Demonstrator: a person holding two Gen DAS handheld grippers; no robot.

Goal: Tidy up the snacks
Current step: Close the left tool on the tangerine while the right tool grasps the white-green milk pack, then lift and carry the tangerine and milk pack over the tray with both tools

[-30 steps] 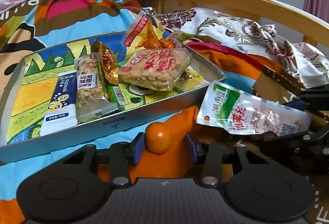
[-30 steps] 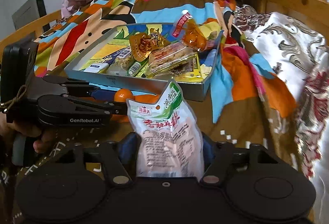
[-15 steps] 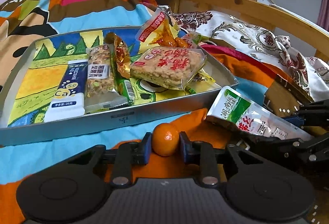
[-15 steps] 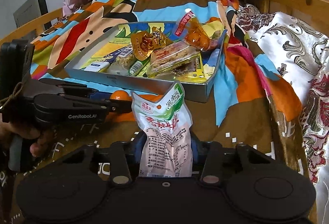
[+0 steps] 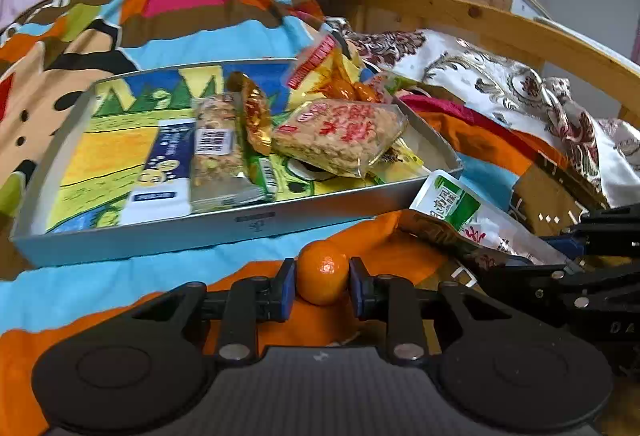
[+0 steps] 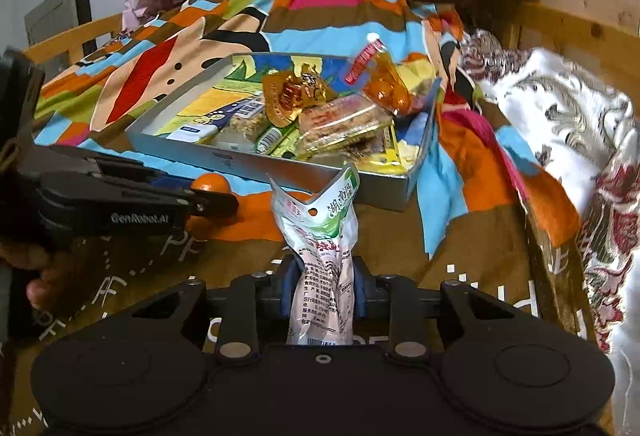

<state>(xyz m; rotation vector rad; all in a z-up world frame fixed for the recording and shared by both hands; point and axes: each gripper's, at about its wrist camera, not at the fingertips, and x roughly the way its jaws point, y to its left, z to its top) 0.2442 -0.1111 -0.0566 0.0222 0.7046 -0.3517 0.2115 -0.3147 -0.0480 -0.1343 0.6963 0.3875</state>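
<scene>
A small orange [image 5: 322,278] rests on the colourful bedspread just in front of the grey tray [image 5: 256,224]. My left gripper [image 5: 322,286] is shut on it, blue pads pressing both sides. In the right wrist view a white and green snack packet [image 6: 320,236] stands up between the blue pads of my right gripper [image 6: 322,294], whose jaws are closing tight and squeezing its lower half. The packet's top reaches the tray's front wall [image 6: 248,163]. The left gripper [image 6: 212,201] shows at the left with the orange [image 6: 210,183] beyond its tips.
The tray holds several snacks: a rice cake pack [image 5: 340,133], a nut bar [image 5: 216,151], a blue and white bar [image 5: 164,167]. A floral cloth [image 5: 520,87] and wooden bed rail [image 5: 520,31] lie to the right. A hand [image 6: 36,276] holds the left gripper.
Both grippers closed: the left one's pads came in against the orange, and the right one's pads squeezed the packet, which crumpled narrower and stood up. Neither hand shifted much.
</scene>
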